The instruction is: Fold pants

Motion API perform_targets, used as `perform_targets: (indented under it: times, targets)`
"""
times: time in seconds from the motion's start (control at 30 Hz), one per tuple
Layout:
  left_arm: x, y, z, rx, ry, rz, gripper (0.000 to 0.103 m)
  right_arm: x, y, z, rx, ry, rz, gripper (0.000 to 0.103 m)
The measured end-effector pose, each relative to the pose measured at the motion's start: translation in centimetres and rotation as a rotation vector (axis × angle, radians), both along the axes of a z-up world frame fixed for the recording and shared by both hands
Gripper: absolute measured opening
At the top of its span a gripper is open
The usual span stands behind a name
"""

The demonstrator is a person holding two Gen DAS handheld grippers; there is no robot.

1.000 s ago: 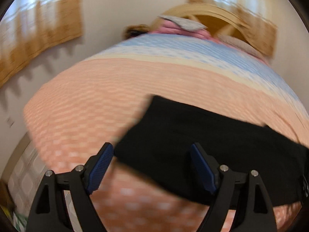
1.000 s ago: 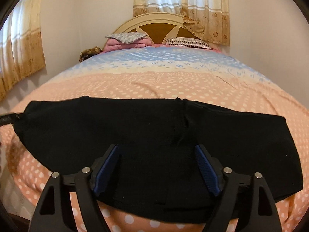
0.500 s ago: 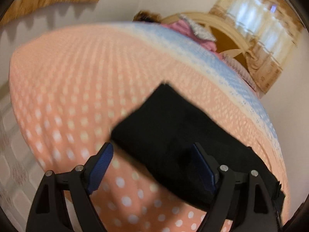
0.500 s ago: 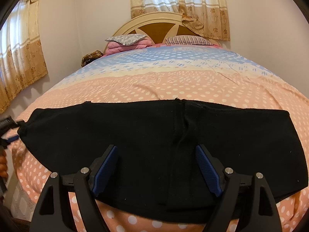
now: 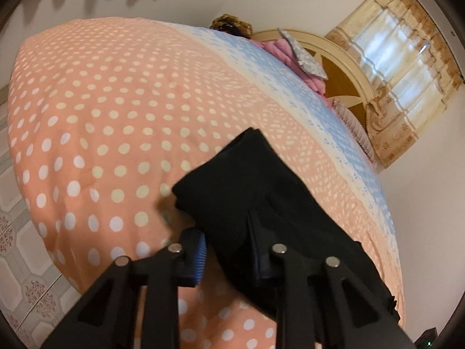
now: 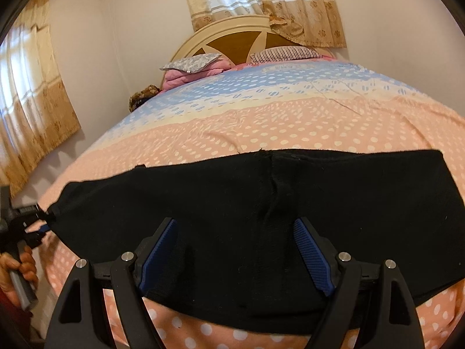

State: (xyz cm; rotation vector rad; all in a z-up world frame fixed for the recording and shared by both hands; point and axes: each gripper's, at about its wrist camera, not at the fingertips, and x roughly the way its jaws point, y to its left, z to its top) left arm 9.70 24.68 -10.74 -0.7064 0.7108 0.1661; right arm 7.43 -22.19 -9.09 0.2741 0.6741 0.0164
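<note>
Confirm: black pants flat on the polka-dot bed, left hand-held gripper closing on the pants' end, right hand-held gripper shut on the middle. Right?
Not quite. The right hand-held gripper is open: the right wrist view shows its fingers spread wide over the middle of the pants, gripping nothing. The rest holds: pants flat on the bed, left hand-held gripper closing on their end.

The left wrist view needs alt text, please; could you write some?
The left gripper is shut on one end of black pants, which lie on a bed with a peach polka-dot cover. Beyond are pillows and a curtained window.
</note>
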Motion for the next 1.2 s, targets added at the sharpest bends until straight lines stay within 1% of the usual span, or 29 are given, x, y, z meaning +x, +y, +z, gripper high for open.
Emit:
perform_targets:
  times: [0.07,0.13,0.17,0.23,0.3,0.37,0.43,0.47,0.53,0.6,0.63,0.67,0.73,0.8,0.9,0.93,1.03,1.1,1.13,1.2]
  targets:
    - [-0.2,-0.9,1.0,0.069,-0.010,-0.007,0.019,0.0,-0.3,0.3,0.025,0.010,0.008,0.083]
    - [-0.4,-2.2,2.7,0.158,-0.048,-0.026,0.018,-0.5,-1.0,1.1,0.087,-0.003,0.011,0.083]
    - [-0.6,-3.2,3.7,0.207,-0.076,-0.045,0.018,-1.0,-1.6,1.8,0.133,-0.035,0.009,0.083]
    - [-0.6,-5.5,5.9,0.297,-0.132,-0.097,0.017,-2.0,-2.6,3.1,0.169,-0.099,-0.017,0.083]
    - [-0.9,-8.6,8.4,0.384,-0.211,-0.175,0.016,-2.6,-3.7,4.1,0.168,-0.126,-0.052,0.083]
    - [-1.3,-11.6,10.2,0.444,-0.290,-0.260,0.016,-2.9,-5.0,4.5,0.190,-0.127,-0.081,0.083]
    - [-1.8,-15.3,11.4,0.485,-0.360,-0.369,0.015,-3.3,-6.6,4.5,0.241,-0.125,-0.113,0.083]
    - [-2.0,-17.4,11.7,0.497,-0.384,-0.426,0.015,-3.7,-7.6,4.5,0.266,-0.124,-0.137,0.083]
    - [-2.3,-21.2,11.6,0.495,-0.416,-0.536,0.014,-4.6,-9.2,4.5,0.296,-0.132,-0.181,0.083]
    - [-2.6,-25.5,10.7,0.497,-0.418,-0.665,0.013,-5.4,-10.4,4.6,0.303,-0.139,-0.208,0.083]
    - [-2.8,-26.9,10.2,0.502,-0.419,-0.706,0.013,-5.7,-11.0,4.7,0.306,-0.140,-0.217,0.083]
    - [-3.2,-29.1,9.3,0.519,-0.420,-0.768,0.013,-6.1,-11.6,4.8,0.314,-0.143,-0.225,0.083]
    - [-3.8,-32.1,7.5,0.555,-0.415,-0.857,0.011,-6.8,-12.5,4.7,0.342,-0.147,-0.229,0.083]
    - [-4.4,-34.0,5.9,0.595,-0.383,-0.915,0.011,-6.9,-13.3,4.5,0.385,-0.144,-0.222,0.083]
    - [-5.1,-34.4,4.6,0.648,-0.359,-0.944,0.011,-6.5,-13.7,4.0,0.444,-0.130,-0.172,0.083]
    - [-5.3,-34.2,4.6,0.649,-0.359,-0.942,0.011,-6.1,-13.6,3.9,0.460,-0.124,-0.146,0.083]
    - [-5.0,-32.7,5.0,0.602,-0.361,-0.916,0.011,-4.0,-12.5,3.8,0.543,-0.103,-0.016,0.083]
    - [-5.1,-31.9,5.8,0.571,-0.389,-0.882,0.011,-1.9,-11.6,3.6,0.616,-0.079,0.090,0.083]
    - [-5.4,-31.3,6.2,0.563,-0.411,-0.867,0.011,-0.5,-11.0,3.3,0.661,-0.054,0.138,0.083]
    - [-6.5,-31.5,6.6,0.574,-0.442,-0.858,0.011,1.2,-10.1,2.6,0.704,-0.015,0.180,0.083]
